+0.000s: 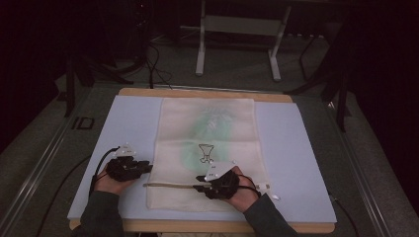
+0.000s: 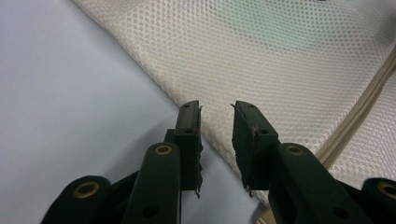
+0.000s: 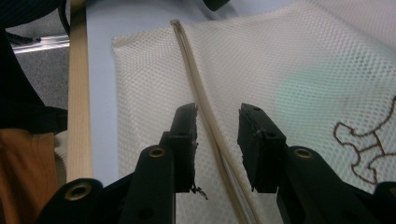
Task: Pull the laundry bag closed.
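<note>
Mesh laundry bag [image 1: 207, 148] lies flat on the counter [image 1: 296, 148]; my right fingers [image 3: 254, 135] straddle its zipper [image 3: 205, 112] unclenched, left fingers [image 2: 189, 126] parted at nine o'clock, ready to steady the edge.

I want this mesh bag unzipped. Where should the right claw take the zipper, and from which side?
Grip the raised zipper from above, one jaw on each side. The right claw is open and already straddles it. The mesh bag lies flat, so only that ridge stands up.
</note>
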### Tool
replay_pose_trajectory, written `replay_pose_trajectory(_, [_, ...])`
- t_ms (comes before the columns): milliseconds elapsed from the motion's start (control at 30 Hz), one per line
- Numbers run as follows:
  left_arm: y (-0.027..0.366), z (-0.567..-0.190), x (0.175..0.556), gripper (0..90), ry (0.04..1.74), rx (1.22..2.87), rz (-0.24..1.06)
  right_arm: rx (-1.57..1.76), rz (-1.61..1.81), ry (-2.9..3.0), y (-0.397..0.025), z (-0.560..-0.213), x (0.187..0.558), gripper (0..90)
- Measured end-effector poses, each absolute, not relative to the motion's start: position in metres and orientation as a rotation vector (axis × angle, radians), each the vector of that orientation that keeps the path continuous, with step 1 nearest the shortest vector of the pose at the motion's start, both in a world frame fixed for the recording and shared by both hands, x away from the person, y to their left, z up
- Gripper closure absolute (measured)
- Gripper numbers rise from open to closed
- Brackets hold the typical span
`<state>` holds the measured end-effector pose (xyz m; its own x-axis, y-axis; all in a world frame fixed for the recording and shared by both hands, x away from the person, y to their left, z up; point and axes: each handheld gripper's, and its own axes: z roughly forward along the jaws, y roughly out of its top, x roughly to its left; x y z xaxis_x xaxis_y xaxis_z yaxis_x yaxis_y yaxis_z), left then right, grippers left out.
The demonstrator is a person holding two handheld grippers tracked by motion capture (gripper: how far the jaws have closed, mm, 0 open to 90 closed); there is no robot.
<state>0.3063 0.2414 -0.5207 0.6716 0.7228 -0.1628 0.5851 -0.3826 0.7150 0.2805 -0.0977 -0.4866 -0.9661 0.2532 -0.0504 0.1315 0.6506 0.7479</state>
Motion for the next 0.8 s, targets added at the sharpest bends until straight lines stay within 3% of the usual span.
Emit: replay_pose_trajectory(800, [0.242, -0.521, 0.306, 71.6, 1.005, 2.099, 0.224, 0.245, 1.231, 2.760, -0.056, -0.494, 0.284, 68.5])
